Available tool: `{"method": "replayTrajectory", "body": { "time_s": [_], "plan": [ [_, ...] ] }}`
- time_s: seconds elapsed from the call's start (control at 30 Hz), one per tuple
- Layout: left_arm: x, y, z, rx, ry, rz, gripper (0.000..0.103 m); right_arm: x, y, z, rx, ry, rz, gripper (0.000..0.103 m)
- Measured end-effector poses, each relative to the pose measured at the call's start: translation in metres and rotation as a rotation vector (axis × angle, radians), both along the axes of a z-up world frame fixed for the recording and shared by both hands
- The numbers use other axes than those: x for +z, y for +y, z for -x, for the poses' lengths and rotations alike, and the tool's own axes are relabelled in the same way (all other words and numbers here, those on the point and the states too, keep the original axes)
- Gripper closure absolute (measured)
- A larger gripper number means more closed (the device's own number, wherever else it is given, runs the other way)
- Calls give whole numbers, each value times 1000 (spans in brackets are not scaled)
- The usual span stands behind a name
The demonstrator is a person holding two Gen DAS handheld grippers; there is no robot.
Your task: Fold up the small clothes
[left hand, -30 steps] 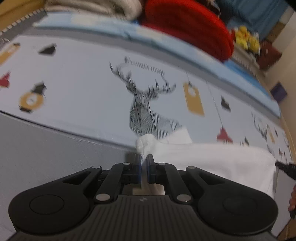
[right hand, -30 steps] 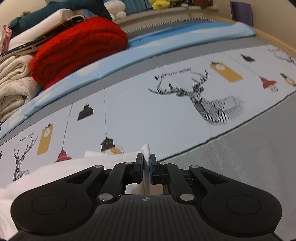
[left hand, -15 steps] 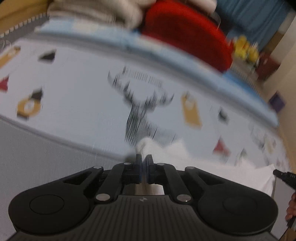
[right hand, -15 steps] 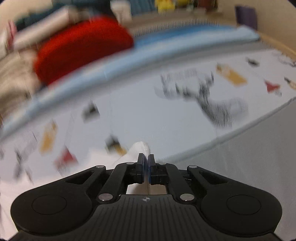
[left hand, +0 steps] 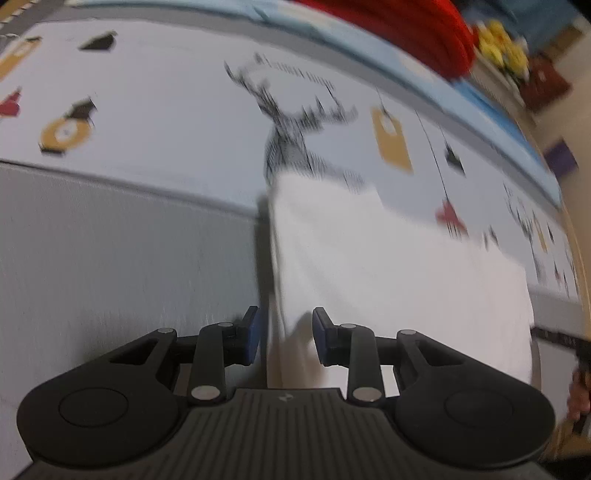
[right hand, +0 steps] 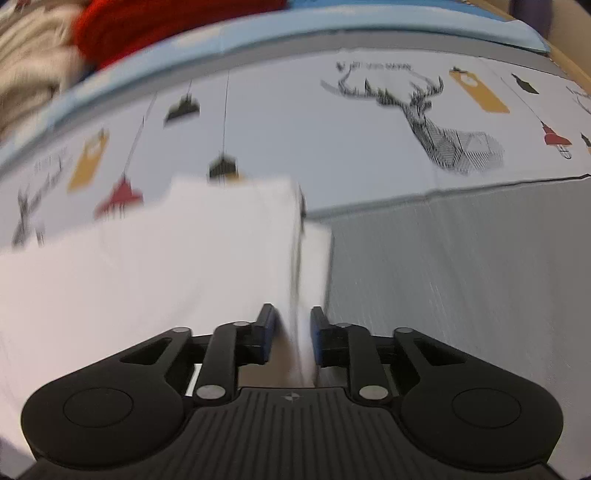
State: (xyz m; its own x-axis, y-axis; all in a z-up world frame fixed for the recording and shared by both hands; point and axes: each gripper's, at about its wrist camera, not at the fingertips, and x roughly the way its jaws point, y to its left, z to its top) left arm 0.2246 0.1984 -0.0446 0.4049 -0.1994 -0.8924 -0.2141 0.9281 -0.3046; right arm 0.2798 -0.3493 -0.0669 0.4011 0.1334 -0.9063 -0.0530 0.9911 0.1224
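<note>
A white garment (left hand: 388, 266) lies flat on the printed mat, folded with its edge toward me. In the left wrist view my left gripper (left hand: 284, 334) is open, its blue pads apart around the garment's near left edge. In the right wrist view the same garment (right hand: 166, 266) spreads to the left, and my right gripper (right hand: 291, 332) is open with the garment's near right edge between the pads. Both views are blurred.
The mat has a grey band (right hand: 461, 277) near me and a pale panel with deer and lantern prints (right hand: 436, 122) beyond. A red knit (left hand: 406, 26) and folded pale clothes (right hand: 29, 66) are stacked at the back. Yellow toys (left hand: 498, 40) sit far right.
Both grippers were shut on pinched corners of the white garment; now both have opened and let go, and the garment lies spread flat on the mat.
</note>
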Motion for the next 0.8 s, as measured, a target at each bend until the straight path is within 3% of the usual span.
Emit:
{"method": "replayTrajectory", "body": {
  "time_s": [0.1,0.2,0.23,0.27,0.3,0.37,0.4,0.5,0.6,0.67,0.8],
  "plan": [
    [-5,-16,18,-83,62,-45,68,3,-5,16,-5,19,-13,77],
    [-5,-31,36,-122,65,-82,69,8,-12,32,-31,24,-36,77],
    [-5,-33,41,-125,63,-87,79,9,-14,35,-33,28,-41,77],
    [-5,-34,46,-126,64,-99,98,9,-14,39,-33,34,-44,77],
    [-6,-35,48,-121,65,-114,99,10,-15,41,-33,41,-46,77],
    [-1,-31,53,-88,52,-97,99,10,-15,48,-24,52,-48,80],
    [3,-28,56,-64,42,-75,99,11,-14,52,-21,51,-44,87],
    [16,-20,64,-5,14,-40,96,19,-16,59,-39,41,-33,88],
    [12,-21,65,-52,52,3,87,23,-19,64,-31,51,-51,85],
    [5,-27,67,-112,91,-20,86,15,-14,67,28,104,-45,79],
    [-7,-30,69,-161,134,-87,86,-3,-4,74,119,183,128,76]
  ]
}}
